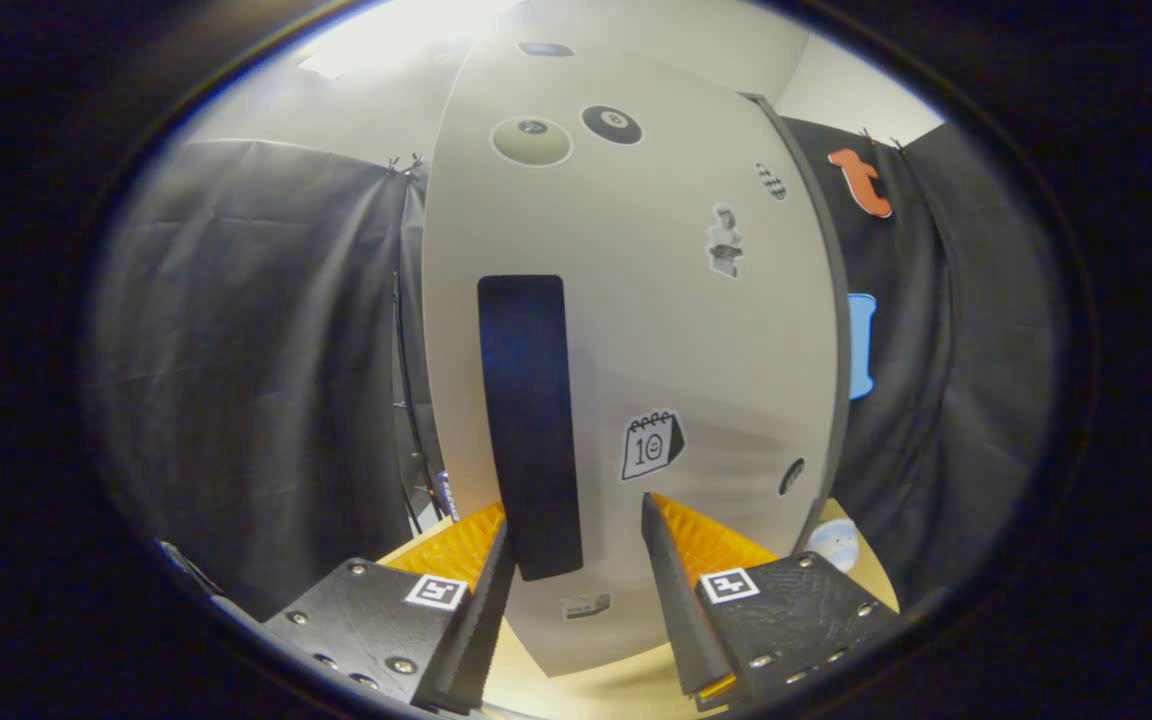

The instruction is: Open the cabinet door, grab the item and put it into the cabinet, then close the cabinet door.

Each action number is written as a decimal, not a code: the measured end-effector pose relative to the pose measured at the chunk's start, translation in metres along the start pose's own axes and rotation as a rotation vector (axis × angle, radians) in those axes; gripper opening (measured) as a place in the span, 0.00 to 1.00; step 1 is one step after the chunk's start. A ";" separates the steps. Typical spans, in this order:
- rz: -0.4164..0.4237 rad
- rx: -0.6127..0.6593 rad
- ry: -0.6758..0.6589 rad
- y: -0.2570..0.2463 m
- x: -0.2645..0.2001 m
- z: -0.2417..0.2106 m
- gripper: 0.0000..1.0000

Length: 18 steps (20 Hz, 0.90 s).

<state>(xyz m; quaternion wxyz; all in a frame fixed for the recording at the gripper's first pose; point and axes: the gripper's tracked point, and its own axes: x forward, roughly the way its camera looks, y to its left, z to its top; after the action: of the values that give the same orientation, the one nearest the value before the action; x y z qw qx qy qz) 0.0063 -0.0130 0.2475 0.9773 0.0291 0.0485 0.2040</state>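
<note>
A white cabinet door (676,330) with several stickers stands upright close in front of me. A tall black handle (528,400) runs down its left part. My gripper (576,515) is open at the handle's lower end. That end sits between the fingers, hard against the left finger (491,570), with a gap to the right finger (666,560). A small pale round item (833,545) lies on the wooden table (616,690) just right of the door's bottom corner, partly hidden by the door.
Black cloth walls hang to the left (266,380) and right (946,400) of the cabinet. A dark strip (839,350) runs down the door's right edge. The pale table surface shows below the door, between my fingers.
</note>
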 end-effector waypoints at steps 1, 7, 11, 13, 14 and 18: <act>-0.002 -0.015 -0.006 0.005 0.011 0.002 0.70; -0.031 -0.050 -0.033 0.029 0.071 0.006 0.70; -0.058 -0.089 -0.056 0.033 0.096 0.012 0.70; -0.092 -0.109 -0.069 0.033 0.110 0.014 0.70; -0.115 -0.105 -0.074 0.034 0.118 0.015 0.70; -0.179 -0.101 -0.092 0.031 0.139 0.016 0.70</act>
<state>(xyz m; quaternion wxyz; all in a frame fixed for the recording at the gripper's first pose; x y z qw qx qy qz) 0.1222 0.0703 0.2545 0.9930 -0.0152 -0.0044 0.1166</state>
